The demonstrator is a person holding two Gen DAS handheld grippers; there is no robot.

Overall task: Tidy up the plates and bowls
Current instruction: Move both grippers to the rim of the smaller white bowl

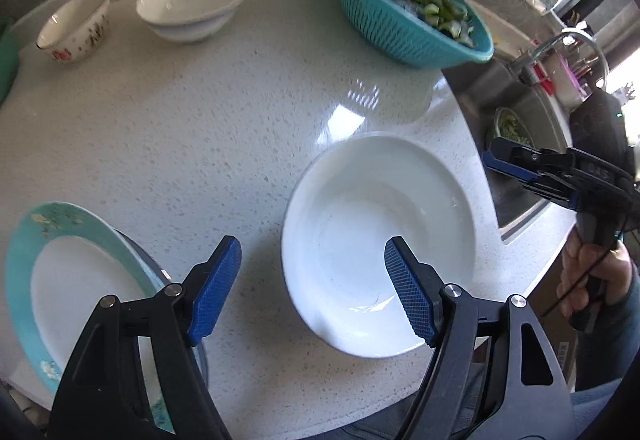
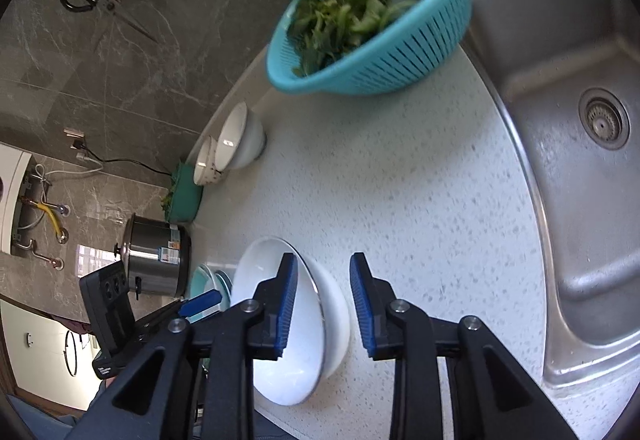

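A pale speckled stone counter (image 1: pixel 208 112) runs to a steel sink (image 2: pixel 580 176) under a grey marbled wall. The left gripper (image 1: pixel 312 288) hangs spread and empty, its ribbed blue pads either side of the near rim of a smooth white deep plate (image 1: pixel 376 240). The right gripper (image 2: pixel 324 304) is parted with nothing pinched, just right of that plate. A teal-rimmed plate (image 1: pixel 52 272) at near left is partly hidden by the left gripper. Far off stand a flowered bowl (image 1: pixel 74 26), a white bowl (image 1: pixel 192 6) and a slotted teal basket (image 1: pixel 412 20) of blurred greens.
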